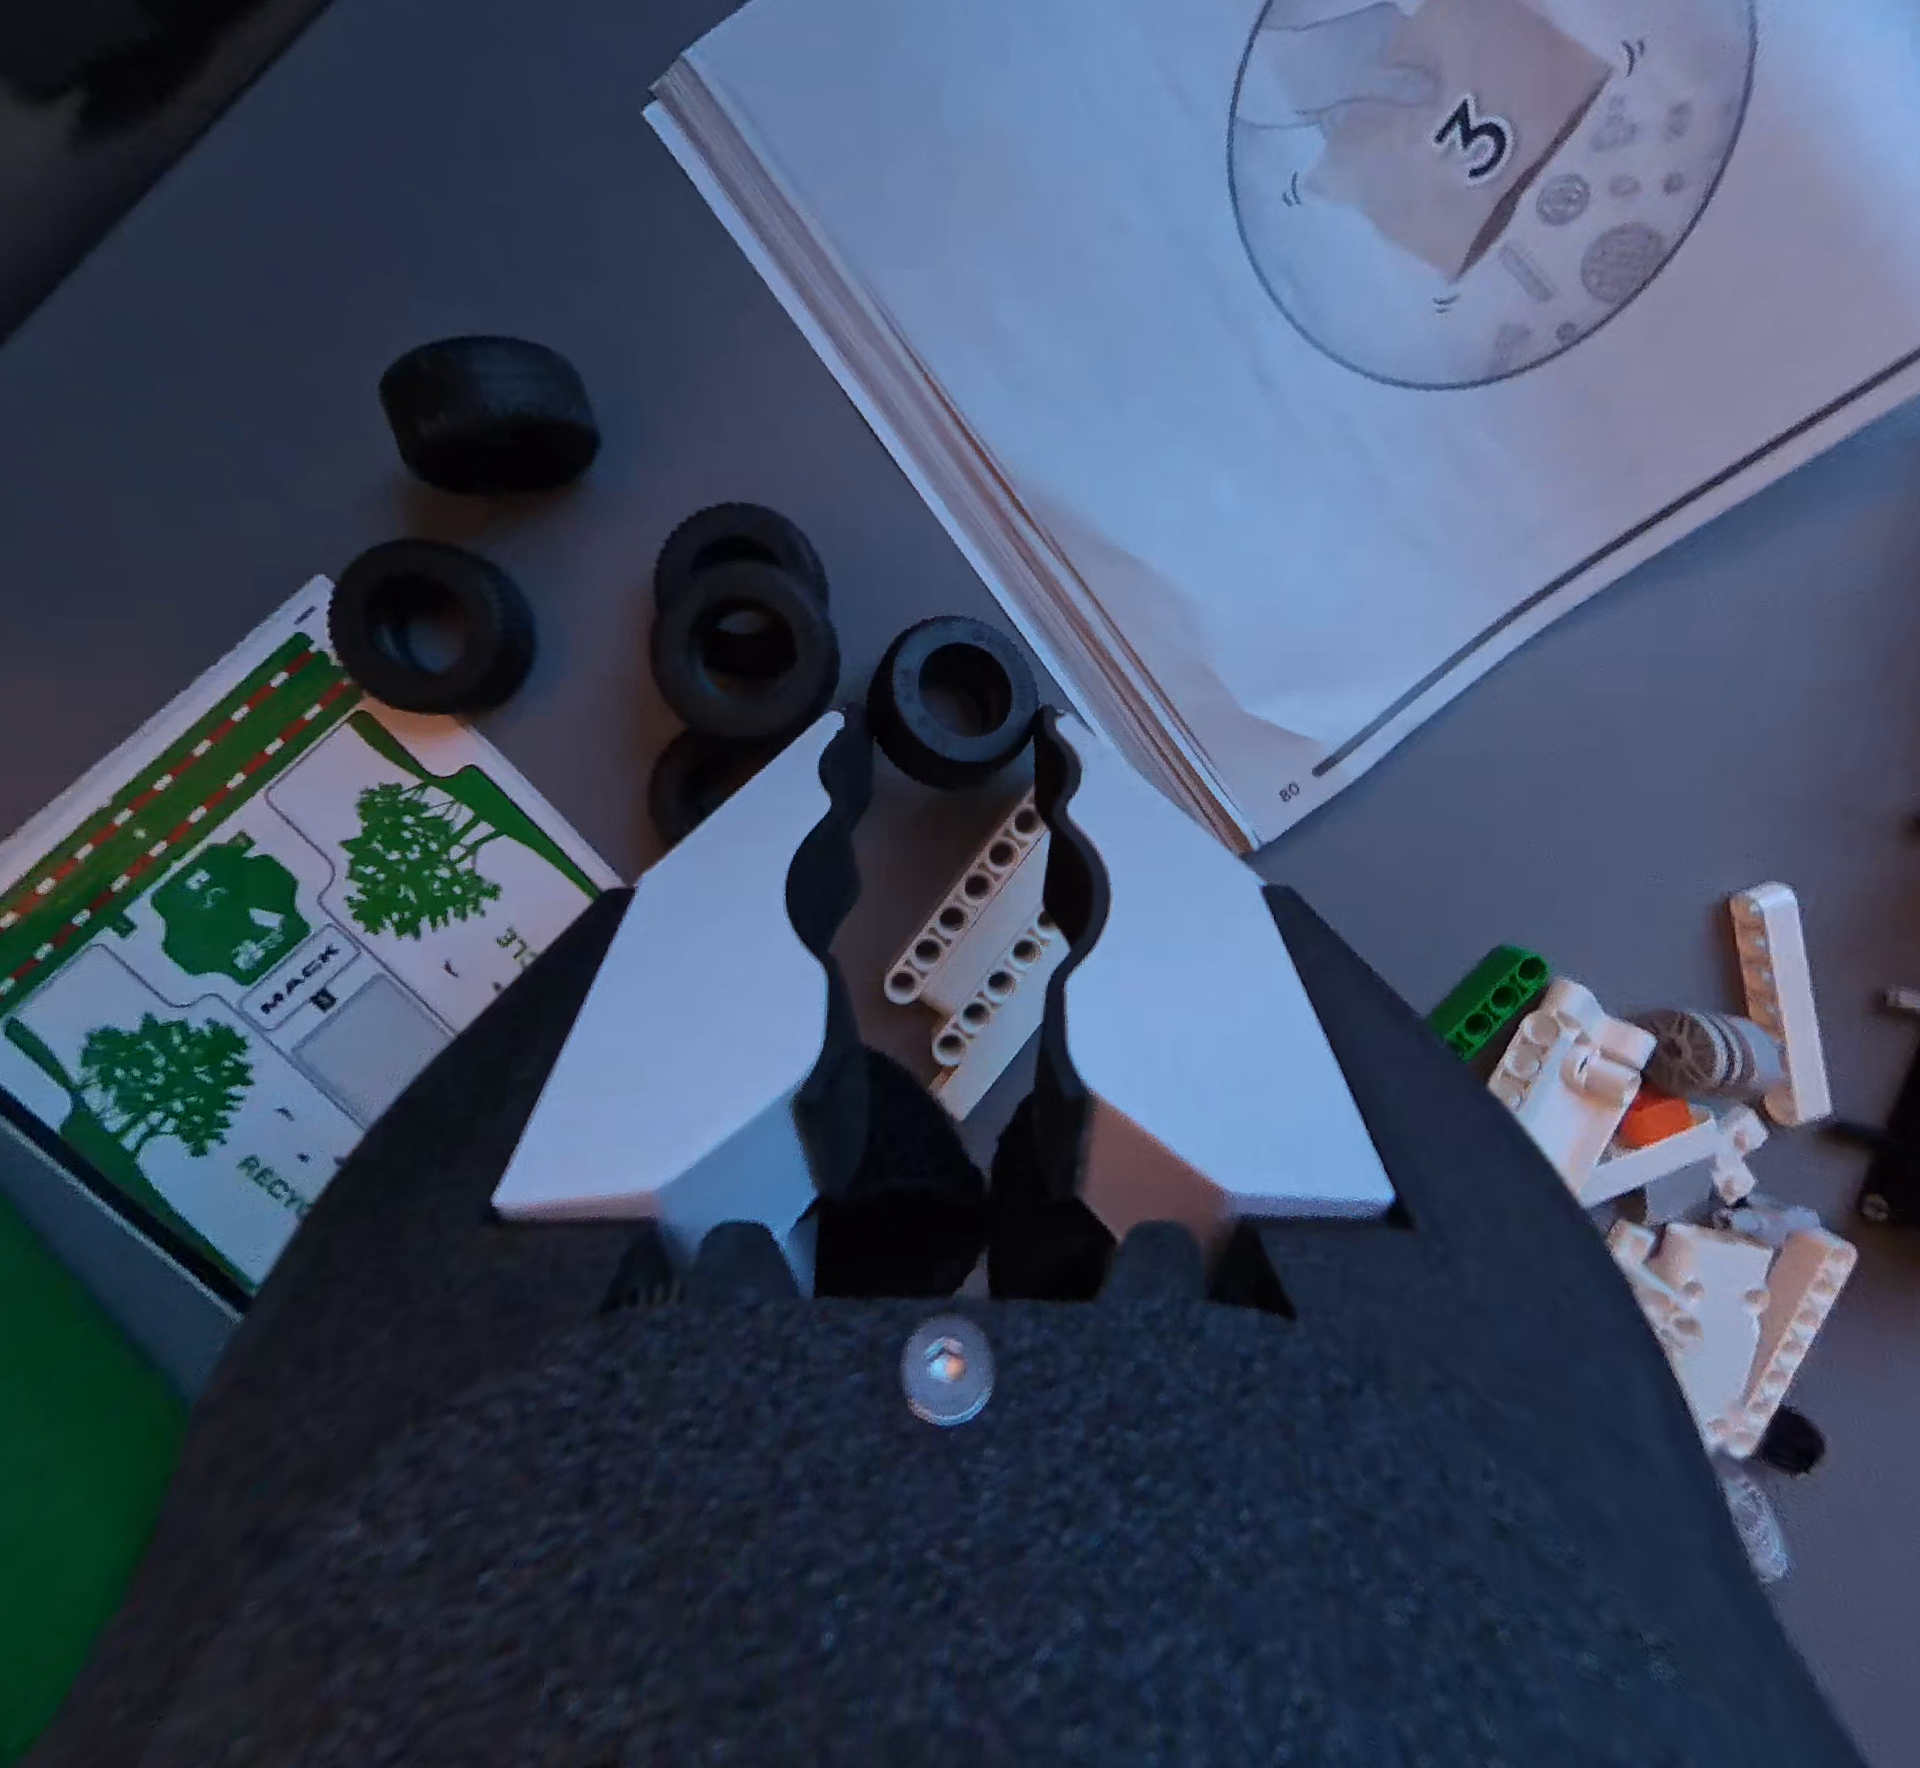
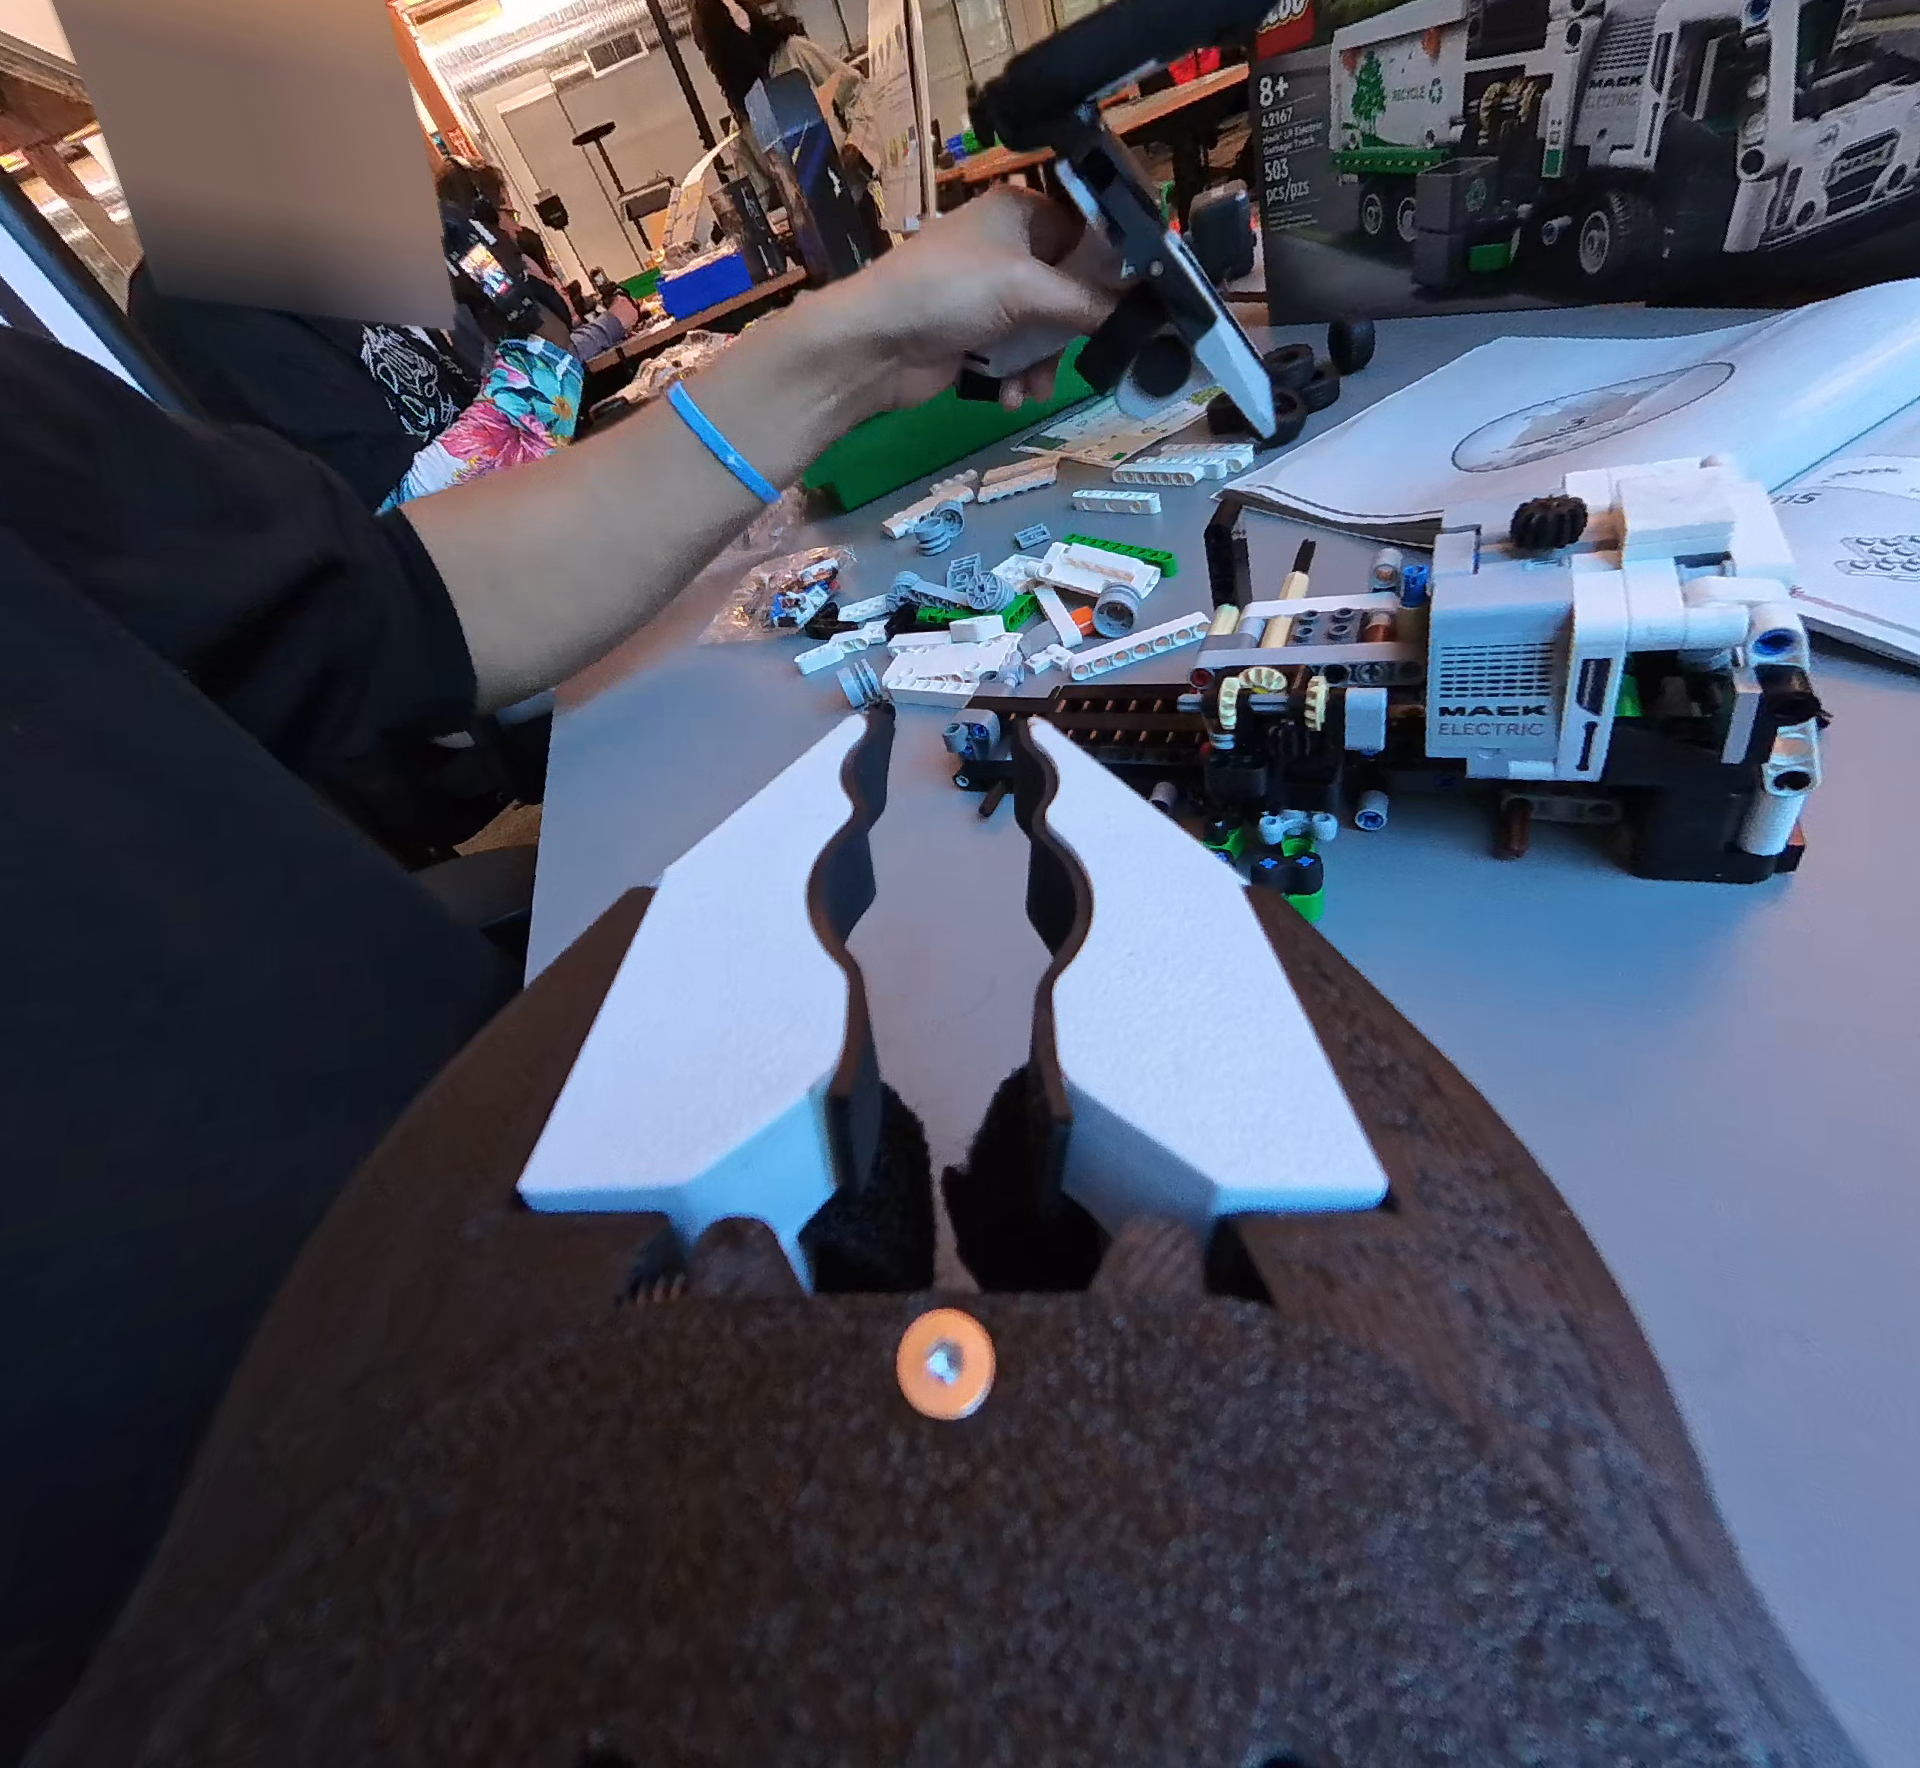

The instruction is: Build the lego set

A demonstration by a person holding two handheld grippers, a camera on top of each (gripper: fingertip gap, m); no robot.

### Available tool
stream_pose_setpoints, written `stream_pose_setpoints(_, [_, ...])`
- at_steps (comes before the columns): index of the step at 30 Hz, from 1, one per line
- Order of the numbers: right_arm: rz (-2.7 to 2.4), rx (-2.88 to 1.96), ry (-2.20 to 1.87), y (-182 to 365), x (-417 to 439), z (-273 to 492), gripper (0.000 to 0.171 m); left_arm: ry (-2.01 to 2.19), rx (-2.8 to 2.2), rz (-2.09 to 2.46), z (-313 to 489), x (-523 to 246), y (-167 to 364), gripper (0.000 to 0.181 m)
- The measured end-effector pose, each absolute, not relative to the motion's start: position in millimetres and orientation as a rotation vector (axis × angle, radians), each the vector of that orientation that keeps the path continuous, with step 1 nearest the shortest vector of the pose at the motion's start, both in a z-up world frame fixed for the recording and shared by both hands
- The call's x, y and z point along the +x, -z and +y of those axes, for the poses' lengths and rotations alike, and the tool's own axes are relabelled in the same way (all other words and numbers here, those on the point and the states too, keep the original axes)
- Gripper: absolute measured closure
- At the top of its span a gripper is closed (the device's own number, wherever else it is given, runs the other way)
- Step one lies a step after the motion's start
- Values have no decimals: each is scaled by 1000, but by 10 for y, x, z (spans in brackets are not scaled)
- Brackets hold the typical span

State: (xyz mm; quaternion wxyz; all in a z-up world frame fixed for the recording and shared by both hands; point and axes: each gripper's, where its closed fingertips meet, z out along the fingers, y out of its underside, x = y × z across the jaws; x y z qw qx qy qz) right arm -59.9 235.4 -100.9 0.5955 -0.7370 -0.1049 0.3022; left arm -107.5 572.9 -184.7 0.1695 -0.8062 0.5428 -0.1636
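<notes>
Left gripper [image 1: 948,742] brackets a black tyre [image 1: 951,712] at centre frame, tips parted, nothing clamped yet; right gripper [image 2: 948,750] hangs half-open and empty.
Best closed squarely across the tread, clear of the white beams [image 1: 971,929] beneath; the truck chassis [image 2: 1496,731] waits at centre right.

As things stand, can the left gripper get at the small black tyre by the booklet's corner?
Probably yes. The left gripper is open with the small tyre right at its fingertips, nothing lying between them. The instruction booklet edge sits close on one side, and stacked tyres on the other.
</notes>
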Motion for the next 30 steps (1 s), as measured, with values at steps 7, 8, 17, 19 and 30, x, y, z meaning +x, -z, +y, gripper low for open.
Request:
stream_pose_setpoints(7, [-249,-1714,-703,1012,-606,2353,148,425,-2230,1443,5670,-1166,1627,130])
stream_pose_setpoints(8, [-249,-1714,-705,1012,-607,2352,148,453,-2207,1428,5613,-1226,1512,129])
stream_pose_setpoints(17, [-242,-1721,-714,1020,-604,2360,148,359,-2169,1509,4893,-2585,1532,128])
stream_pose_setpoints(19, [-231,-1716,-726,1014,-602,2365,148,399,-2172,1473,4795,-2660,1656,130])
stream_pose_setpoints(30, [-234,-1723,-727,1020,-626,2364,148,459,-2037,1443,4239,-2463,1643,144])
